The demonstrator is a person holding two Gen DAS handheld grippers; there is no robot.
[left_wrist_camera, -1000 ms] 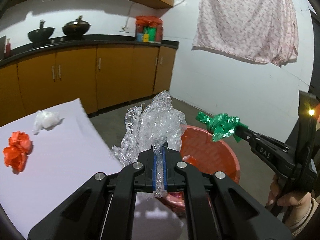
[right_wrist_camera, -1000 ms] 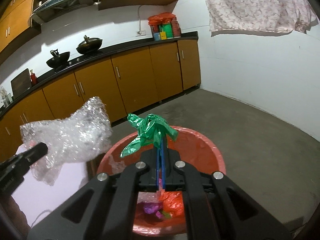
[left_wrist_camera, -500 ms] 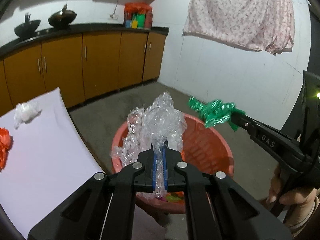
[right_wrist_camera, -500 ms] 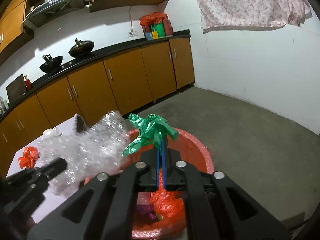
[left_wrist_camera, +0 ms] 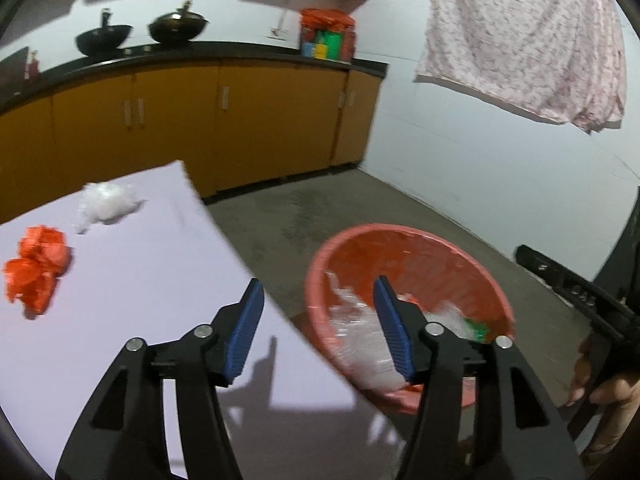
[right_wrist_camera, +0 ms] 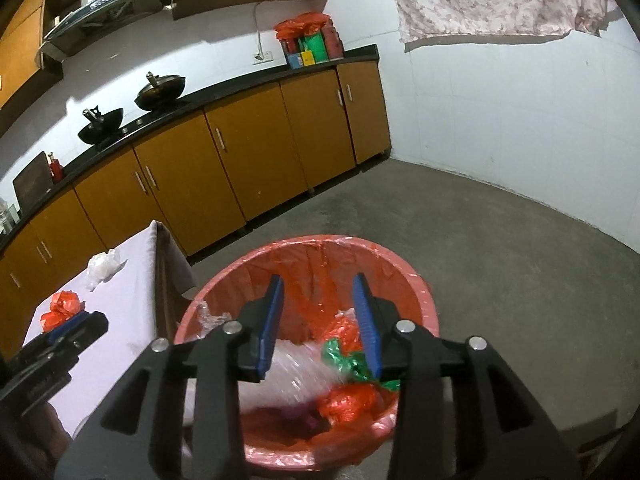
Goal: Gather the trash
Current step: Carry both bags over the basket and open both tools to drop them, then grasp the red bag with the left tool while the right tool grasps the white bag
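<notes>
A red bin lined with a red bag stands on the floor beside the white table. Clear bubble wrap and a green wrapper lie inside it with red scraps. My left gripper is open and empty over the table's edge and the bin's left rim. My right gripper is open and empty above the bin. A crumpled orange piece and a white clear piece lie on the table.
Orange kitchen cabinets with a black counter and two woks run along the back wall. A pink cloth hangs on the white wall at right. Bare concrete floor lies around the bin.
Both grippers have opened. The bubble wrap left the left gripper and the green wrapper left the right one; both now lie in the bin. The left gripper has swung back toward the table.
</notes>
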